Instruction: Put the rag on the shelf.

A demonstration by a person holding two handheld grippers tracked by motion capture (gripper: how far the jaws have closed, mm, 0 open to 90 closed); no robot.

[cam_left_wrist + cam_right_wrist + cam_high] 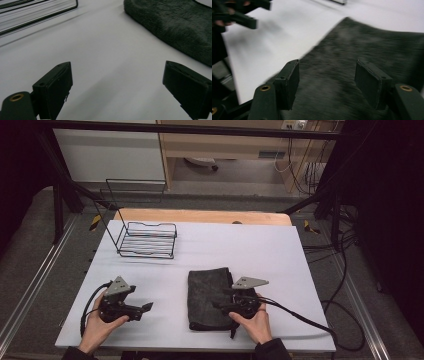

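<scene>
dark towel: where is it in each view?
High view: dark towel lies folded at lower centre, under the right tool.
Left gripper view: top right corner.
Right gripper view: centre and right, beneath the open jaws.
Shared landmark: white table cover.

no legible text, labels or signs

Motion-blurred towel (367,50) beneath right tongs (327,82)
</scene>
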